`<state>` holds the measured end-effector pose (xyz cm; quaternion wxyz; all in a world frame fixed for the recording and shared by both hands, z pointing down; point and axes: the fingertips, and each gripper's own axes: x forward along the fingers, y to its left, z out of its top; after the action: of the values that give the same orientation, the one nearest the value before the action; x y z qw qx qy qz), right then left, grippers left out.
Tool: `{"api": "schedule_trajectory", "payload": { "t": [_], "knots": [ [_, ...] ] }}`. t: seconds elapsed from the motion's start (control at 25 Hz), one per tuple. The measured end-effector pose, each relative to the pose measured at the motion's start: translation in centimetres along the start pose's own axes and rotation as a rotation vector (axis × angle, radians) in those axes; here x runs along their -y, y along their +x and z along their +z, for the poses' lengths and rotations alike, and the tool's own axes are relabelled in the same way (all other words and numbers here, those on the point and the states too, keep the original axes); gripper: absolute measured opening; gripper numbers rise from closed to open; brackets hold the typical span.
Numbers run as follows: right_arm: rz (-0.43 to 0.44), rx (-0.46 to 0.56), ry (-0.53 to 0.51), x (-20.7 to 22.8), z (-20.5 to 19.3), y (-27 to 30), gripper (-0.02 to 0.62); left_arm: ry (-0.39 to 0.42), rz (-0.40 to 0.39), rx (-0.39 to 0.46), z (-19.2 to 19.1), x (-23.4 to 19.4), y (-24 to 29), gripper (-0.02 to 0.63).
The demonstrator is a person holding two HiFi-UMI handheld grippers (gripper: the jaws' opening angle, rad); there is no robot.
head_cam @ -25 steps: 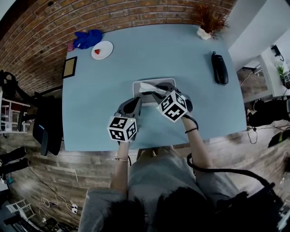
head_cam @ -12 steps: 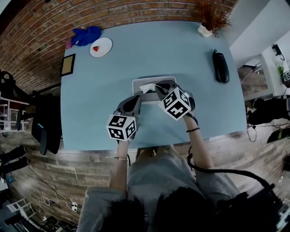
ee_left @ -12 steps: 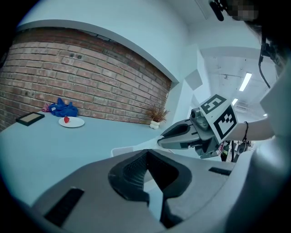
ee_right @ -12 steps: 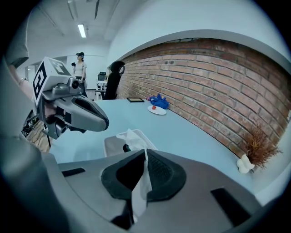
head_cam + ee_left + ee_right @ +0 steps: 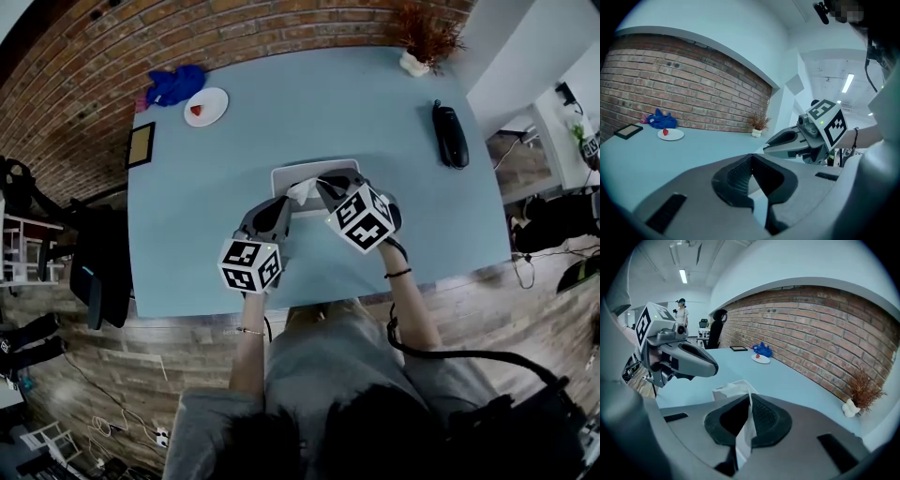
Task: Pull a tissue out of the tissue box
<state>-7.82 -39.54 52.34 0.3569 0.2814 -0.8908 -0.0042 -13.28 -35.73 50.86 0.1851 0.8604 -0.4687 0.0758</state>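
The grey tissue box (image 5: 302, 172) sits on the blue table, just in front of me. A white tissue (image 5: 300, 190) rises out of its slot. My right gripper (image 5: 315, 187) is shut on that tissue, which hangs pinched between its pads (image 5: 759, 416) in the right gripper view, where the tissue (image 5: 746, 425) runs down to the box (image 5: 716, 392). My left gripper (image 5: 284, 204) is shut with nothing between its fingers and points at the box's near left corner. Whether it touches the box is hidden. In the left gripper view the right gripper (image 5: 768, 149) hovers just ahead.
A white plate (image 5: 205, 106) with a red piece and a blue cloth (image 5: 178, 82) lie at the table's far left, beside a small picture frame (image 5: 142, 144). A black handset (image 5: 450, 134) lies at the right. A potted dry plant (image 5: 419, 37) stands at the far corner.
The right gripper's jaws have closed on the tissue and lifted a little, drawing the tissue up from the box. The left gripper has stayed in place.
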Motion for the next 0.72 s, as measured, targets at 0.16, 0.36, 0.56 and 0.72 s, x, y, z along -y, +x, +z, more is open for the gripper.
{"api": "schedule_trajectory", "payload": {
  "t": [0.16,0.36,0.56,0.72],
  "knots": [
    [-0.017,0.017,0.019,-0.6,-0.1,-0.9,0.005,0.022,-0.002,0.025,1.0,0.5,-0.9,0.003],
    [-0.044,0.043,0.042,-0.6,-0.1,-1.7,0.005,0.038,0.005,0.049,1.6,0.8,-1.6,0.003],
    [-0.089,0.084,0.059,0.2,0.8,-3.3,0.005,0.05,0.006,0.077,2.4,1.3,-2.4,0.003],
    [-0.128,0.183,0.109,0.8,2.8,-5.5,0.005,0.061,-0.006,0.104,3.1,1.7,-3.2,0.003]
  ]
}}
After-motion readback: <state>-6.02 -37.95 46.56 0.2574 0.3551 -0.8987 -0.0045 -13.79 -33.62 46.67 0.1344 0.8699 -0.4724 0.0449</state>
